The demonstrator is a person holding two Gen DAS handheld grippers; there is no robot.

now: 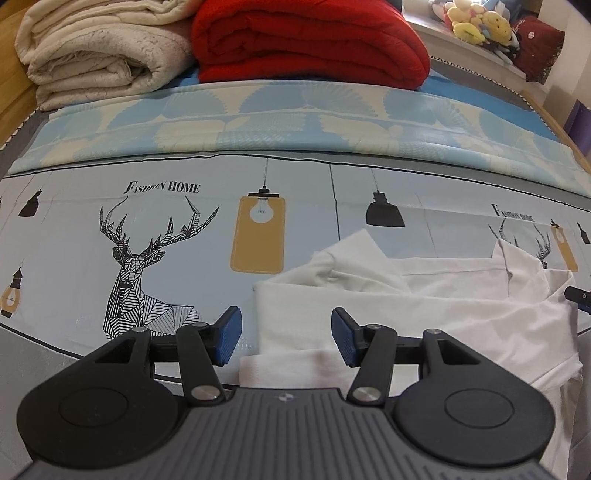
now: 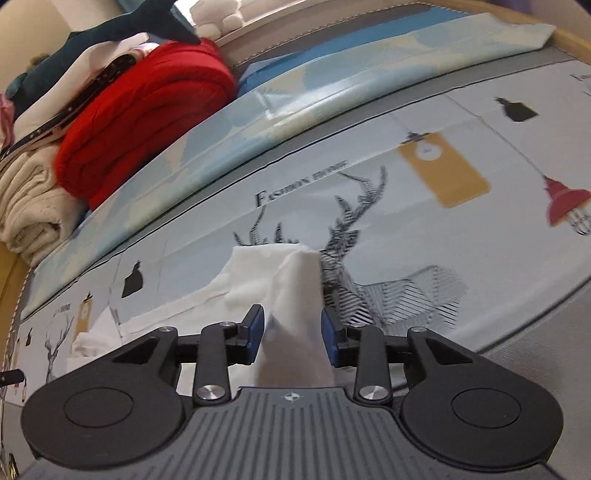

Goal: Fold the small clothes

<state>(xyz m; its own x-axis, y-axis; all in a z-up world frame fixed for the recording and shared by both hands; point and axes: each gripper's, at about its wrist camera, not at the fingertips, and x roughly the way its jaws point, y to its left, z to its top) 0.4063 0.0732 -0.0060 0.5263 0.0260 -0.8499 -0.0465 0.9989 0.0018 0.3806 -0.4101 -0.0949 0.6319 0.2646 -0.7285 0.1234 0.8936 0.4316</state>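
White garment (image 1: pixel 424 306) on bed sheet (image 1: pixel 74 229): fold stood between parted right claw (image 2: pixel 292 330), seemingly for release; left claw (image 1: pixel 286 338) held wide, empty.

Red blanket (image 1: pixel 310 40), cream blanket (image 1: pixel 99 55), deer-print sheet (image 1: pixel 147 236), perhaps plush toys (image 1: pixel 476 22)

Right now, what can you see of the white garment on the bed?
The white garment is plain, soft cloth, crumpled and partly folded on the printed bed sheet. One flap lies turned over at its far edge. In the right view a raised fold stands between the right tongs, pads not pressing it. The left tongs hover open over its near edge.
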